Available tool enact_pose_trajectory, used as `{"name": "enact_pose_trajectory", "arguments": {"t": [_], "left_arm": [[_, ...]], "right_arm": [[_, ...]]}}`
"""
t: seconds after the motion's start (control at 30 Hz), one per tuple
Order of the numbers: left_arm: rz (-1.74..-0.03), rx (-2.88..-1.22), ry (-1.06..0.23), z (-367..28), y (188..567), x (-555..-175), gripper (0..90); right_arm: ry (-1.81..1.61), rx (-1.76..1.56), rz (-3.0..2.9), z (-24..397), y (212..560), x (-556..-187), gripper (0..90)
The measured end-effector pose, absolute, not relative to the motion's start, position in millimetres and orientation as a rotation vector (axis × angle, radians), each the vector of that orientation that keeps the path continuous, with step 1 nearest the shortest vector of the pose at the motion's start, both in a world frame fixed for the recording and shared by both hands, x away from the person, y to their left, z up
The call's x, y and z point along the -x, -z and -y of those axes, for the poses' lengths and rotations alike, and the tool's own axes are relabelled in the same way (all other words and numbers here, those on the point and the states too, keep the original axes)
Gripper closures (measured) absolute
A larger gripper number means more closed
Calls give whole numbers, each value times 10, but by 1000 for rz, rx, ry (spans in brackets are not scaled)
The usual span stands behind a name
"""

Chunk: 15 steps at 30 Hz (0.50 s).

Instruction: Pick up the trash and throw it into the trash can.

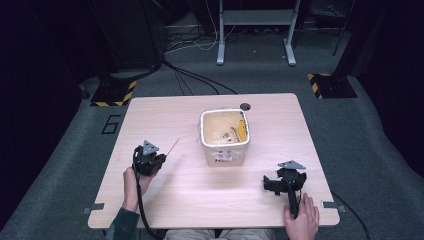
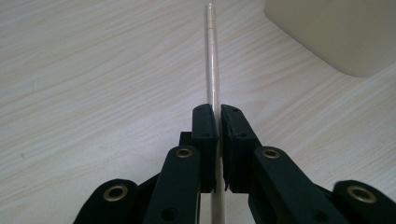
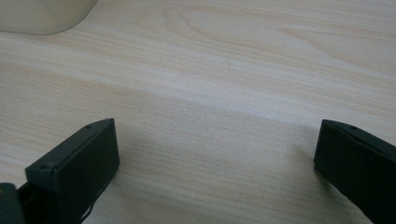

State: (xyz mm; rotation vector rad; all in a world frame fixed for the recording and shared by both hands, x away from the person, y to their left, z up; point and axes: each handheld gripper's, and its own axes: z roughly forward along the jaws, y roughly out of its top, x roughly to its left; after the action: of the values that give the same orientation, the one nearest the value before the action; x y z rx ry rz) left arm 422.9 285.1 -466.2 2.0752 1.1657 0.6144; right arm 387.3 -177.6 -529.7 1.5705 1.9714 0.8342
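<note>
A thin pale wooden stick (image 2: 213,60) is pinched between the black jaws of my left gripper (image 2: 218,121), which is shut on it. In the high view the stick (image 1: 173,146) pokes forward and right from the left gripper (image 1: 156,159), left of a cream square tub (image 1: 224,156). The tub holds a few small items, one of them yellow, that I cannot make out. My right gripper (image 1: 270,184) lies low on the table near the front right, and its jaws stand wide apart (image 3: 215,163) over bare wood with nothing between them.
The light wooden table (image 1: 165,110) has a round cable hole (image 1: 245,106) behind the tub. A corner of the tub shows at the upper right of the left gripper view (image 2: 336,37) and at the upper left of the right gripper view (image 3: 42,16). Grey carpet, cables and stand bases lie beyond.
</note>
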Motion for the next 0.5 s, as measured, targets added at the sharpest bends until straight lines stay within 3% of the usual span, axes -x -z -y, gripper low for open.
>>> {"name": "enact_pose_trajectory", "arguments": {"t": [0.5], "left_arm": [[-1129, -2074, -610, -2805, 4487, -4291, 847]], "right_arm": [[-834, -1570, -1972, 1777, 5297, -3873, 0]]}}
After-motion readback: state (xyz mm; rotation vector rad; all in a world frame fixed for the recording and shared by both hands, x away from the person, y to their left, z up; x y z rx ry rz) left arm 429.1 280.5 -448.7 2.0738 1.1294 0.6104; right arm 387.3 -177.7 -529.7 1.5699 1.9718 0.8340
